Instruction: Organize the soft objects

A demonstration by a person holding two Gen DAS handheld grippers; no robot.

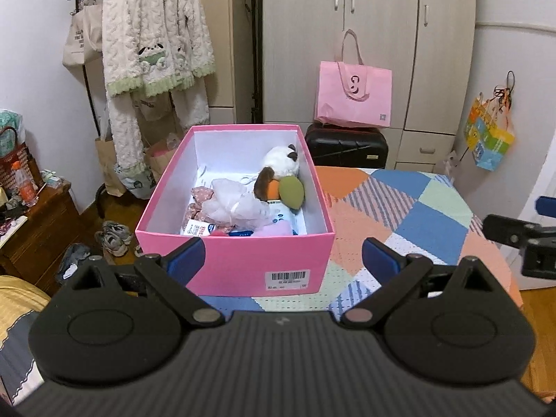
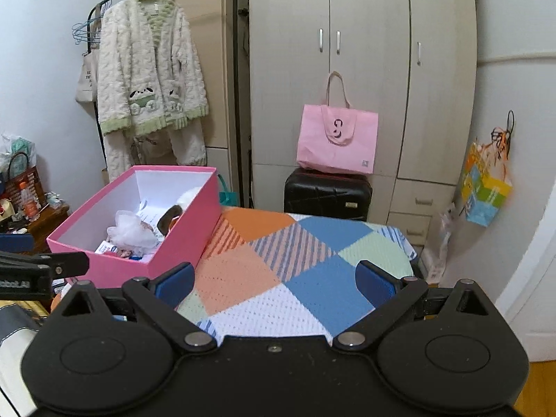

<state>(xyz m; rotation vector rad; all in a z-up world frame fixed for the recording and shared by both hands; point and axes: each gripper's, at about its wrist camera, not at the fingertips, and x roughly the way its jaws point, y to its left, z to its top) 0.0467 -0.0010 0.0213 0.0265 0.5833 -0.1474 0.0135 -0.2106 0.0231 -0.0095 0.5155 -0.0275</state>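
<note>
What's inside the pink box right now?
The pink box holds a white plush toy at the far end, an olive sponge, a white mesh pouf, floral fabric and printed packets. Anything beneath them is covered.

Two hand-held tongs, matte black with blue pads

Left tongs (image 1: 281,255): ribbed black body across the lower frame, two round black discs at lower left and lower right, angled black link arms on silver and copper-toned pivot pins, blue fingers (image 1: 184,260). Right tongs (image 2: 274,279): smooth, dust-specked black body, matching discs and links, silver pins, small centre screw, blue fingers (image 2: 375,283).
</note>
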